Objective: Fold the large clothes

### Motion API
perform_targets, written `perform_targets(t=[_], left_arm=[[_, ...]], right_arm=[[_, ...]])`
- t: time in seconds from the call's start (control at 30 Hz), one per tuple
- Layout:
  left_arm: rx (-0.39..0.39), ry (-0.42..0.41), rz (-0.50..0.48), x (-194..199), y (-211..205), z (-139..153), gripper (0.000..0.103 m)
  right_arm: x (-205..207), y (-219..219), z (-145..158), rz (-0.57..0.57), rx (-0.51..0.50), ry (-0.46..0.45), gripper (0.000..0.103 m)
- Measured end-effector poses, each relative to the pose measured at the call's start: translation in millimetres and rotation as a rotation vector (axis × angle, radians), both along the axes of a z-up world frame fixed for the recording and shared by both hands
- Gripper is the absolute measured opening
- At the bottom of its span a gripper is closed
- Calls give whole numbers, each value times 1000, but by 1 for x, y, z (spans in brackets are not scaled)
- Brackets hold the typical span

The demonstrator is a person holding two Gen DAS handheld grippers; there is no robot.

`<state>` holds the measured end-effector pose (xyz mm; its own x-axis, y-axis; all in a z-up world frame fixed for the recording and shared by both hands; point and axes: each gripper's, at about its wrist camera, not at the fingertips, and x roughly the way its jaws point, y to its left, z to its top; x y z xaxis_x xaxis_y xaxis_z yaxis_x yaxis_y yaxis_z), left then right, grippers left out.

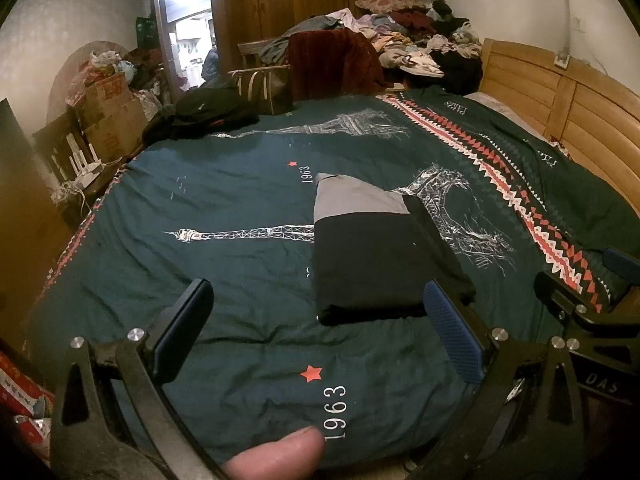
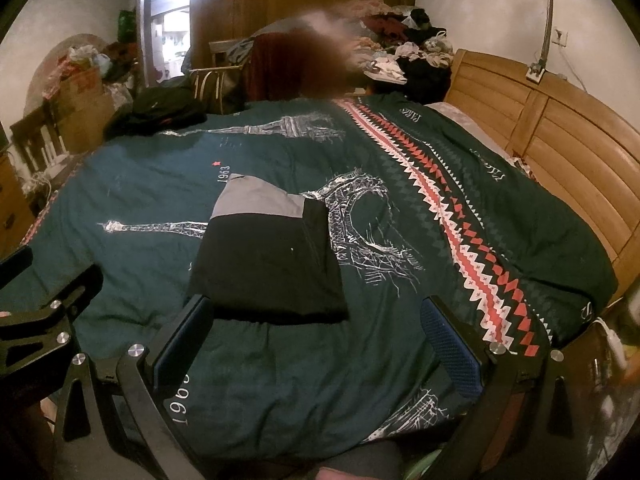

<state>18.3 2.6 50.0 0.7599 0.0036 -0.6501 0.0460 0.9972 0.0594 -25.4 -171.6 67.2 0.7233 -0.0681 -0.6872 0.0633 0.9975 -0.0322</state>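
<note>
The left gripper [image 1: 320, 328] hovers above the bedspread [image 1: 224, 200] with its jaws wide apart and empty; the right gripper [image 2: 316, 344] likewise, spread and empty; the folded garment [image 1: 372, 256] lies flat just ahead of both grippers, between them.

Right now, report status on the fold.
Left gripper open, right gripper open, both empty. Black and grey garment folded flat on bedspread. Nothing obstructing.
</note>
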Motion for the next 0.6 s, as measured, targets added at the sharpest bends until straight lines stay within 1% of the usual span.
perform_targets(t=[0.6], left_arm=[[1,3,-2,-1,-2,-1,103]], right_arm=[[0,2,-3,2,0,5,103]])
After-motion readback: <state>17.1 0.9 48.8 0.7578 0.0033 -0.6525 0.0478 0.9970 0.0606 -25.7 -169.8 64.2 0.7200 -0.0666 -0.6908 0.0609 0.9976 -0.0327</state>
